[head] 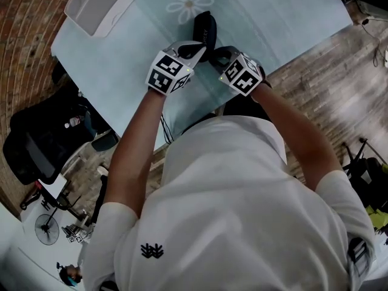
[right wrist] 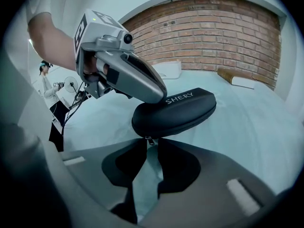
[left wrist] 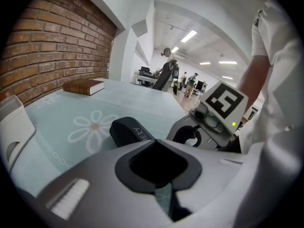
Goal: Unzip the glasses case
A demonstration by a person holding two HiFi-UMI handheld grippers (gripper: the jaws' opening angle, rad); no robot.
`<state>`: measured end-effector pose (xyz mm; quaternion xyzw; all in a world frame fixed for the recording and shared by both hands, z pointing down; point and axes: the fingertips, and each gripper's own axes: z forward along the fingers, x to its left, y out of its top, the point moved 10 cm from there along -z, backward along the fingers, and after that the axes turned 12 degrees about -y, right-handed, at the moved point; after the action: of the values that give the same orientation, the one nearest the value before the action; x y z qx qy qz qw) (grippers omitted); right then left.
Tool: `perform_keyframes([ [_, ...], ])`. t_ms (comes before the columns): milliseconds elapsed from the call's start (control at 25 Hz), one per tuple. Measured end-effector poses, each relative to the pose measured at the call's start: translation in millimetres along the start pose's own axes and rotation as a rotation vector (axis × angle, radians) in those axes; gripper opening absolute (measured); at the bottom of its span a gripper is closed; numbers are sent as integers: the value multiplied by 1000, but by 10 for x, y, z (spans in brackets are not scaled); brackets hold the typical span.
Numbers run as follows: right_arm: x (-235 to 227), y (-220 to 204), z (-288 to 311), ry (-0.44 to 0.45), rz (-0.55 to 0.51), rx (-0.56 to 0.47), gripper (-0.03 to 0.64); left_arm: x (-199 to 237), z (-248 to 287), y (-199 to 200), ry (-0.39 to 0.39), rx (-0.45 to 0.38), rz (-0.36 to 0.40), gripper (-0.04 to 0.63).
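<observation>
- The glasses case (head: 205, 29) is laid on the pale flowered tablecloth (head: 273, 17), at 12 o'clock from both grippers in the head view, with its long axis pointed away from the person.
- The left gripper (head: 197, 50) is brought onto the near end of the case from 7 o'clock. In the right gripper view its grey finger (right wrist: 142, 82) is seen lying across the top of the case (right wrist: 180, 113), just beside the white lettering.
- In the left gripper view the jaws of the left gripper (left wrist: 157, 148) are drawn together: the black pads are met at the tips, and only a thin slit of cloth is left nearer the camera. The case (left wrist: 128, 129) is seen just past the tips, at 11 o'clock.
- Whether an edge of the black case is pinched between the black pads cannot be told.
- The right gripper (right wrist: 150, 144) is held at the near end of the case, its jaws parted by a narrow gap.
- The zipper pull (right wrist: 149, 140) is hung in that gap, right at the tips; contact with either pad cannot be made out.
- A white box (head: 97, 3) is set at 10 o'clock on the table, well apart from the case.
- A brown book (left wrist: 84, 86) is laid at the far edge by the brick wall.
</observation>
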<state>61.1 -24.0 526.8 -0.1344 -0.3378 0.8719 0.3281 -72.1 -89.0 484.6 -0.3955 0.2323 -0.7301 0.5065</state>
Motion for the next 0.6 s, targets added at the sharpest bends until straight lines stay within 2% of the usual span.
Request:
perform_keyframes([
  [160, -11, 58, -33, 7, -3, 8, 48, 3, 5, -4, -6, -10, 2, 55],
  [600, 67, -3, -86, 1, 85, 23, 21, -13, 27, -5, -18, -16, 10, 54],
])
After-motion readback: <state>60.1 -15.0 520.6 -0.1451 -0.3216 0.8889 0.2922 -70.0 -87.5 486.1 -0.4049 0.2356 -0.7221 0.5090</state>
